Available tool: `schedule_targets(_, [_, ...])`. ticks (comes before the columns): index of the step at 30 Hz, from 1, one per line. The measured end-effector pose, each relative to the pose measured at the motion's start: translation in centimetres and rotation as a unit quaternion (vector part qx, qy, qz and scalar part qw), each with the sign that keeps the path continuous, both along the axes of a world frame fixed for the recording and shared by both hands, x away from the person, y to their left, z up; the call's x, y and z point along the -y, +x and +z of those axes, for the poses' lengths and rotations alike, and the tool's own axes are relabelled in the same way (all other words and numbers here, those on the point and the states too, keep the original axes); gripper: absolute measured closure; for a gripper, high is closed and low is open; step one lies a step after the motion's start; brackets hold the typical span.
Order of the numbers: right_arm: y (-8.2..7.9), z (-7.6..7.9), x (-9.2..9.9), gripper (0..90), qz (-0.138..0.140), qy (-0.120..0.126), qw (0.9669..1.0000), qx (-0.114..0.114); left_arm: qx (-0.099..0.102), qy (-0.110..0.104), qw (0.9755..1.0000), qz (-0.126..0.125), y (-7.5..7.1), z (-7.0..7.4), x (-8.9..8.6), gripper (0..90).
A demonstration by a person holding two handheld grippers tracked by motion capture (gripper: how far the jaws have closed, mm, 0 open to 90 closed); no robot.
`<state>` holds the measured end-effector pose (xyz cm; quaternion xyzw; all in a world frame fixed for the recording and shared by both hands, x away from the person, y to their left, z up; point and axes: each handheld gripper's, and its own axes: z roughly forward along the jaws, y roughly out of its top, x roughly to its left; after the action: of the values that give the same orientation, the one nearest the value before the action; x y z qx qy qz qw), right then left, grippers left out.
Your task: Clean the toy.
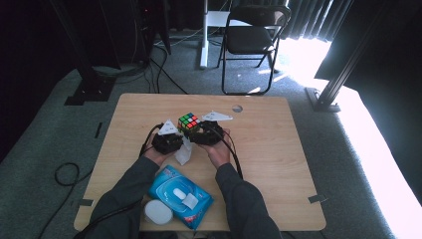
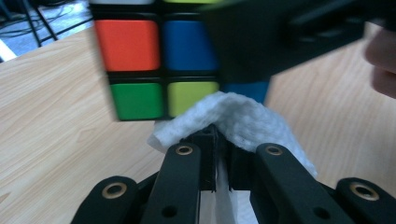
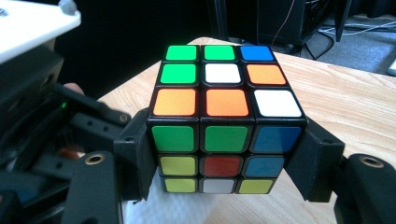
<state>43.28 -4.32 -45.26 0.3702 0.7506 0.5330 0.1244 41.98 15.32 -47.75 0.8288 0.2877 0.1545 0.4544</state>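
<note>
Wiping looks underway rather than finished: the right gripper (image 3: 224, 154) has its jaws pressed on opposite sides of a scrambled Rubik's cube (image 3: 223, 116), held just above the middle of the wooden table (image 1: 278, 149). The left gripper (image 2: 219, 140) is nearly closed, pinching a folded white wet wipe (image 2: 243, 121) against the cube's lower face. Near the table's front edge lie the blue wet-wipe pack (image 1: 180, 195) and a white round lid (image 1: 158, 211); I judge that other faces remain to be cleaned.
</note>
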Motion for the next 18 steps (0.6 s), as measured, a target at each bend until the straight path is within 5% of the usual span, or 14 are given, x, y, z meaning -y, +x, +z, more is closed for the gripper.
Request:
schedule_targets(5, [0.1, -0.1, 0.3, 34.3, -0.003, 0.017, 0.9998, -0.012, 0.012, 0.014, 0.9998, -0.009, -0.2, 0.1, 0.6, 83.9])
schedule_targets(18, [0.1, 0.0, 0.5, 34.3, 0.008, 0.034, 0.9992, -0.019, 0.015, -0.006, 0.9976, 0.067, 1.0, 0.1, -1.0, 83.6])
